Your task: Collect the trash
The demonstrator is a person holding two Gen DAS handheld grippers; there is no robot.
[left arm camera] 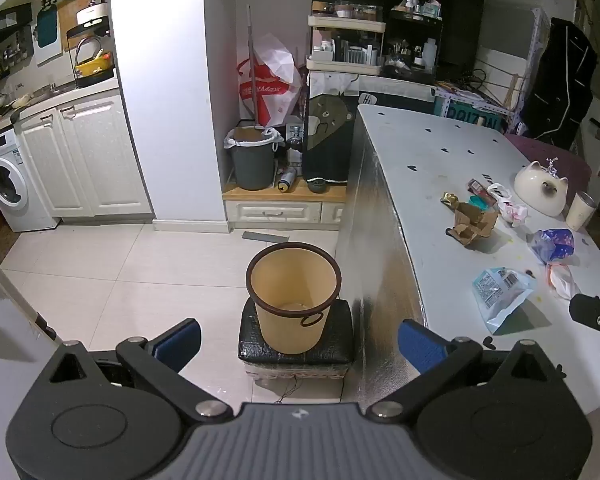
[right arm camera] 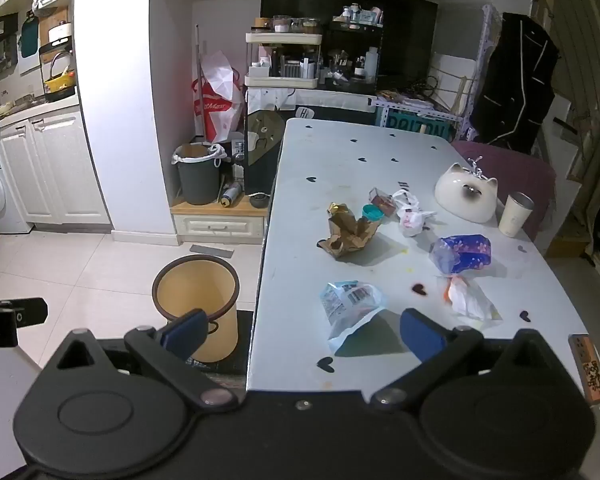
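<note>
Trash (right arm camera: 350, 304) all still on desk (right arm camera: 340, 152), frame centre; bin (right arm camera: 196, 280) lower left empty; both tongs released, grasping nothing.

glossy tiled floor (left arm camera: 100, 280); smooth matt bench (right arm camera: 340, 152); crumpled brown paper bag (right arm camera: 350, 236); shiny plastic wrapper (right arm camera: 350, 304); glazed ceramic cat dish (right arm camera: 466, 198).

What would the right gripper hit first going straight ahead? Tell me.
Most likely the clear plastic wrapper lying on the white table, roughly centred between the open right gripper fingers. Depth is hard to judge.
</note>
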